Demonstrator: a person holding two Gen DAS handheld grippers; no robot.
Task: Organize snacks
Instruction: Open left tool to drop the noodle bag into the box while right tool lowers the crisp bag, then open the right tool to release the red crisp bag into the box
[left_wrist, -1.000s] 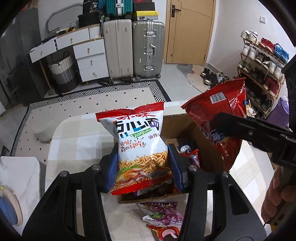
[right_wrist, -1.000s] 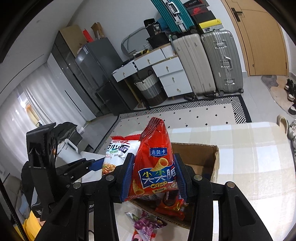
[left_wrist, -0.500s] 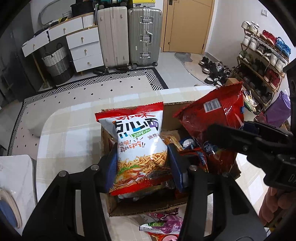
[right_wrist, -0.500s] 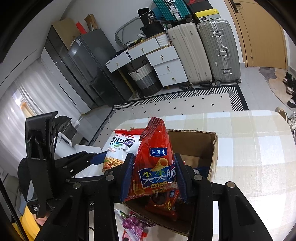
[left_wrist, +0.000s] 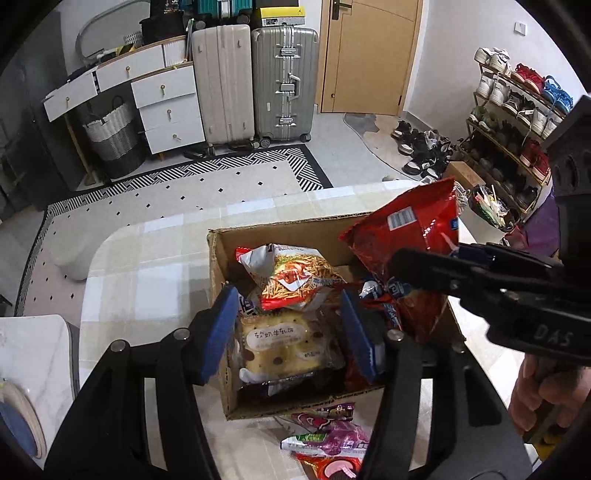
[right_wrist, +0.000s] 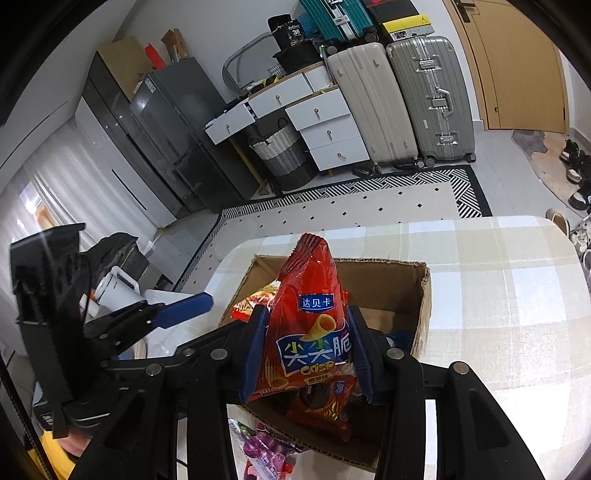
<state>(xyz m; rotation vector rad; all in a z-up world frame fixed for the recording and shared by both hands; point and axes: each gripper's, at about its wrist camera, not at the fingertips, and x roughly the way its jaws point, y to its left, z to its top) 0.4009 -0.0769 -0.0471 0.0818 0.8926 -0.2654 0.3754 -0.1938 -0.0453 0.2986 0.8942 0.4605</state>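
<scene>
A cardboard box (left_wrist: 288, 230) stands on the checked table and holds several snacks. My left gripper (left_wrist: 288, 328) is open and empty just above the box. The white and red noodle snack bag (left_wrist: 291, 275) lies loose in the box beyond its fingers, on a clear pack of biscuits (left_wrist: 280, 345). My right gripper (right_wrist: 308, 350) is shut on a red crisp bag (right_wrist: 312, 332) and holds it upright over the box (right_wrist: 421, 291). That red bag (left_wrist: 410, 229) also shows in the left wrist view, over the box's right side.
Purple and red snack packs (left_wrist: 328, 435) lie on the table (left_wrist: 147, 280) in front of the box. The table's far edge drops to a patterned rug (left_wrist: 184, 188). Suitcases (left_wrist: 255, 77), drawers and a shoe rack (left_wrist: 517, 118) stand beyond.
My left gripper opened and let the noodle bag drop into the box. My right gripper carried the red crisp bag lower over the box.
</scene>
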